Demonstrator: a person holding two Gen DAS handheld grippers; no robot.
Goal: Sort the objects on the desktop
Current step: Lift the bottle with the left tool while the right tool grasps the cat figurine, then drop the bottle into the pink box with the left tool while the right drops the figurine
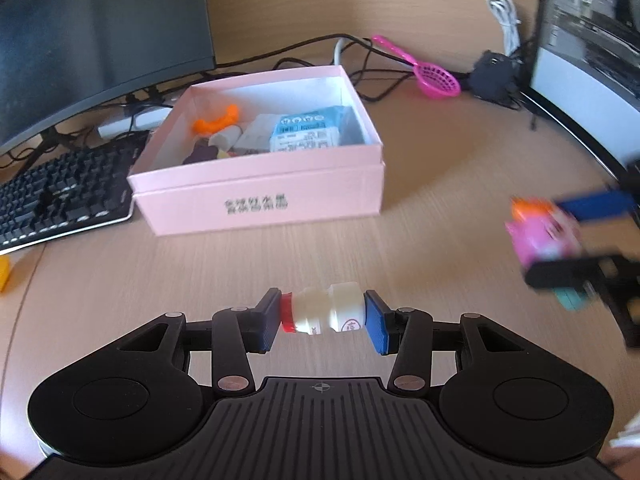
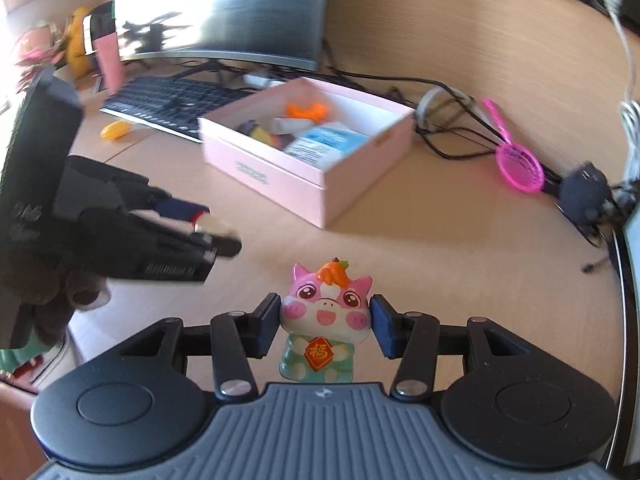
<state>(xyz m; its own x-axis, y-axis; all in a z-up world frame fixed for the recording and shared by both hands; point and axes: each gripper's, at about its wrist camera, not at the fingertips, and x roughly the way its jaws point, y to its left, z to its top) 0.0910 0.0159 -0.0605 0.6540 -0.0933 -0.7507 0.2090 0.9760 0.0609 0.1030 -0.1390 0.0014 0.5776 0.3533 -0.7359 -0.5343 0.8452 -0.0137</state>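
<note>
My left gripper (image 1: 322,316) is shut on a small white bottle with a red cap (image 1: 324,314), held sideways above the desk, in front of the pink box (image 1: 260,196). My right gripper (image 2: 325,322) is shut on a pink pig figurine (image 2: 326,312) with an orange carrot on its head and a green body. In the left wrist view the right gripper and pig (image 1: 540,232) show blurred at the right. In the right wrist view the left gripper with the bottle (image 2: 208,222) is at the left. The open pink box (image 2: 280,172) holds several items, including an orange piece and a blue-white packet.
A black keyboard (image 1: 60,196) and monitor (image 1: 100,36) stand left of the box. A pink toy racket (image 1: 436,78), cables and a black adapter (image 1: 496,76) lie at the back right. A yellow object (image 2: 114,130) lies by the keyboard. A second monitor (image 1: 592,40) is at the right.
</note>
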